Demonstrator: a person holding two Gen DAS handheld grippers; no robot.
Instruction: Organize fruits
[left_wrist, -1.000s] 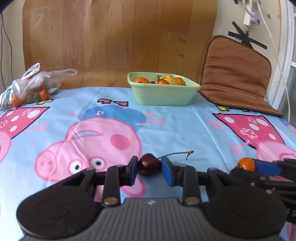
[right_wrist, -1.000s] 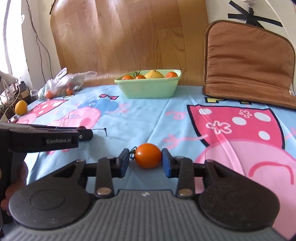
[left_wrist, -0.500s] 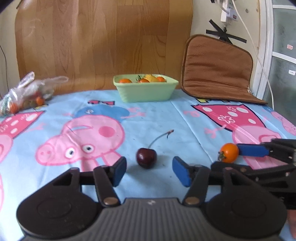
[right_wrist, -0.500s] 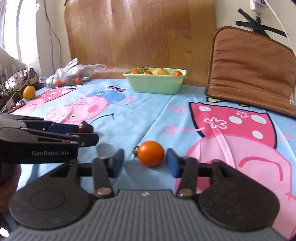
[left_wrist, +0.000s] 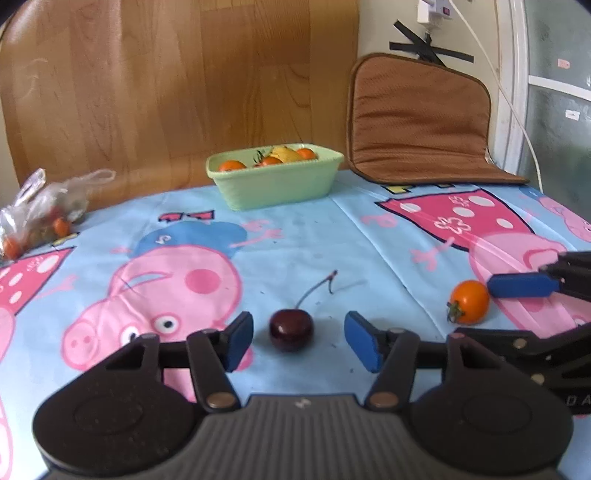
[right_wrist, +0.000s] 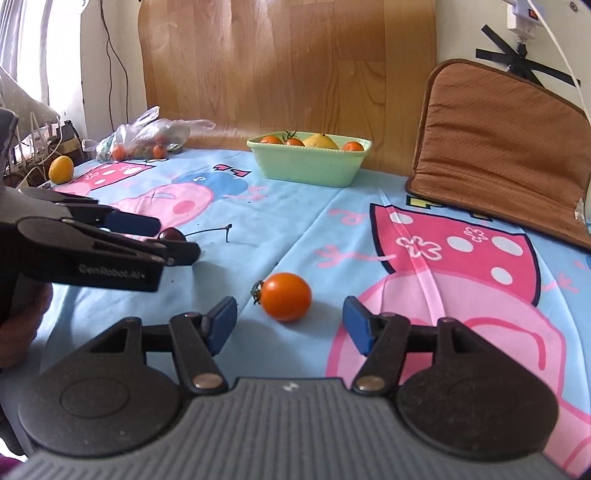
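A dark red cherry (left_wrist: 291, 329) with a long stem lies on the cartoon tablecloth between the blue pads of my left gripper (left_wrist: 301, 343). Its jaws are closing, but neither pad touches the cherry. An orange cherry tomato (right_wrist: 285, 296) lies between the pads of my right gripper (right_wrist: 289, 328), which is open and clear of it. In the left wrist view the tomato (left_wrist: 469, 301) sits at the right beside a right finger (left_wrist: 517, 286). The right wrist view shows the left gripper's fingers (right_wrist: 147, 240) around the cherry (right_wrist: 171, 233). A green bowl (left_wrist: 275, 184) with orange and yellow fruit stands at the back.
A clear plastic bag (left_wrist: 40, 210) of small fruit lies at the back left. A yellow fruit (right_wrist: 61, 169) sits near the table's left edge. A brown cushion (left_wrist: 417, 122) leans at the back right. A hand (right_wrist: 22, 325) holds the left gripper.
One second ago the left gripper was shut on the cherry and the right on the tomato. Both have opened, and the fruits now lie loose on the cloth between the pads.
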